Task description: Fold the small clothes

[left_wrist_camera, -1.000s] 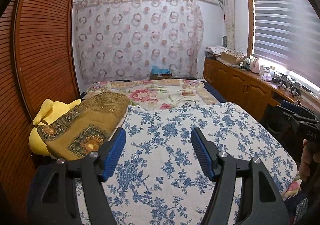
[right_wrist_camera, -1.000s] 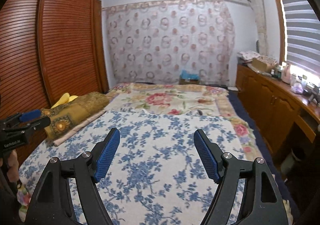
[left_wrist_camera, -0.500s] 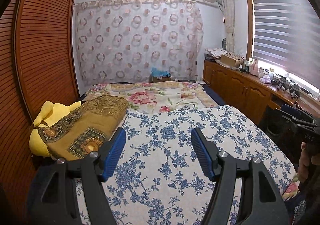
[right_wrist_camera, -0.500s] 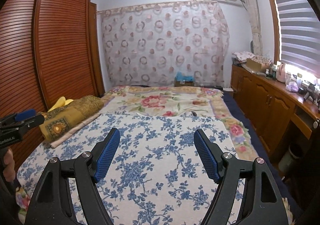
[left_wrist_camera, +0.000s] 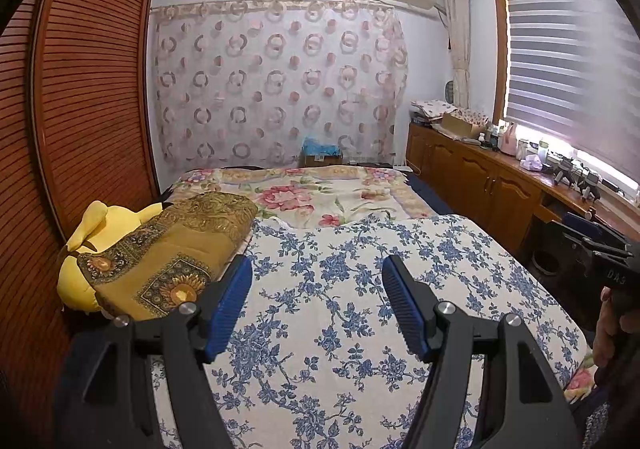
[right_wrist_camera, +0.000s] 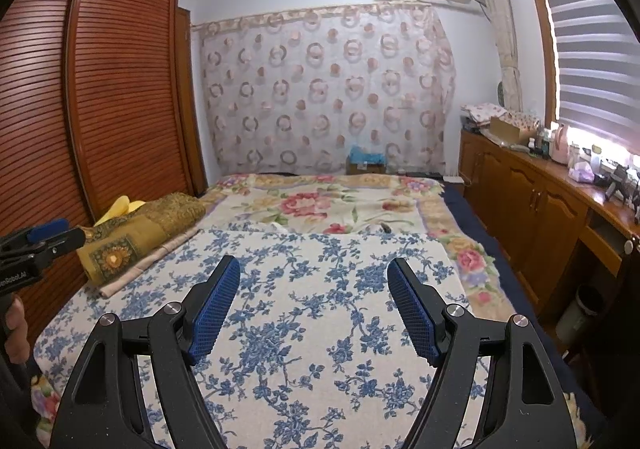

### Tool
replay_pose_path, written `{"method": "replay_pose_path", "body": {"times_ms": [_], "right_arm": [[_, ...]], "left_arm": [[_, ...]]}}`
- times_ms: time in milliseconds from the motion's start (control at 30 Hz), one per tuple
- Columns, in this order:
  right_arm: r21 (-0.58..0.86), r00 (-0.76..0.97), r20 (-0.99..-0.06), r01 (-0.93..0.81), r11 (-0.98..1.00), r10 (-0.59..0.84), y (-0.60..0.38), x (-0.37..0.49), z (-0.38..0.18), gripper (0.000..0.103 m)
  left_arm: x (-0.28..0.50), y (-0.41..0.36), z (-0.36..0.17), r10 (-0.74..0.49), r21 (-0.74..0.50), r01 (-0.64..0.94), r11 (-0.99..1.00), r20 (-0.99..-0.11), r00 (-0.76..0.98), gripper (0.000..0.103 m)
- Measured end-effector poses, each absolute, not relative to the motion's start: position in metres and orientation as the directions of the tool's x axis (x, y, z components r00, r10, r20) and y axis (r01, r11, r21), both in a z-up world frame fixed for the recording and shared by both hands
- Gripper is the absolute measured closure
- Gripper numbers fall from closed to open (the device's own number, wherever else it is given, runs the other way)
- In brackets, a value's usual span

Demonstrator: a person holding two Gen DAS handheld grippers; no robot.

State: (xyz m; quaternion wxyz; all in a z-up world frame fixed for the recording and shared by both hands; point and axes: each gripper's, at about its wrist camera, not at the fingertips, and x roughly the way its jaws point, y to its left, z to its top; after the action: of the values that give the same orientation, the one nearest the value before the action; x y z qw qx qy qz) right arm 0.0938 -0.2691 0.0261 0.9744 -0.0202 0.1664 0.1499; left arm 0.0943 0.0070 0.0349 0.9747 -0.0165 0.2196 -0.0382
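While your left gripper point(left_wrist_camera: 316, 269) and right gripper point(right_wrist_camera: 314, 269) hover with jaws apart and empty over the blue-flowered sheet point(right_wrist_camera: 320, 329), no small garment shows; reaching now risks pinching bedding.

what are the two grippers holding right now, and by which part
Nothing. The left gripper and right gripper both stand open and empty above the blue floral bedspread.

Both wrist cameras look forward and slightly down along their open fingers, from the foot of the bed point(left_wrist_camera: 360, 329) toward the curtained far wall point(right_wrist_camera: 328, 89). Each view catches the other gripper at its edge, and both share the blue-flowered cover, wardrobe point(left_wrist_camera: 92, 89) and sideboard point(right_wrist_camera: 540, 201).
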Motion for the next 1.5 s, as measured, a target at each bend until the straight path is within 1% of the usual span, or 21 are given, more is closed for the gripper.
{"method": "replay_pose_path", "body": {"times_ms": [1500], "right_arm": [[0.008, 0.903, -0.327, -0.294, 0.956, 0.280, -0.273, 0.093, 0.027, 0.025]], "left_arm": [[0.090, 0.001, 0.045, -0.085, -0.048, 0.071, 0.996, -0.407, 0.910, 0.035]]}}
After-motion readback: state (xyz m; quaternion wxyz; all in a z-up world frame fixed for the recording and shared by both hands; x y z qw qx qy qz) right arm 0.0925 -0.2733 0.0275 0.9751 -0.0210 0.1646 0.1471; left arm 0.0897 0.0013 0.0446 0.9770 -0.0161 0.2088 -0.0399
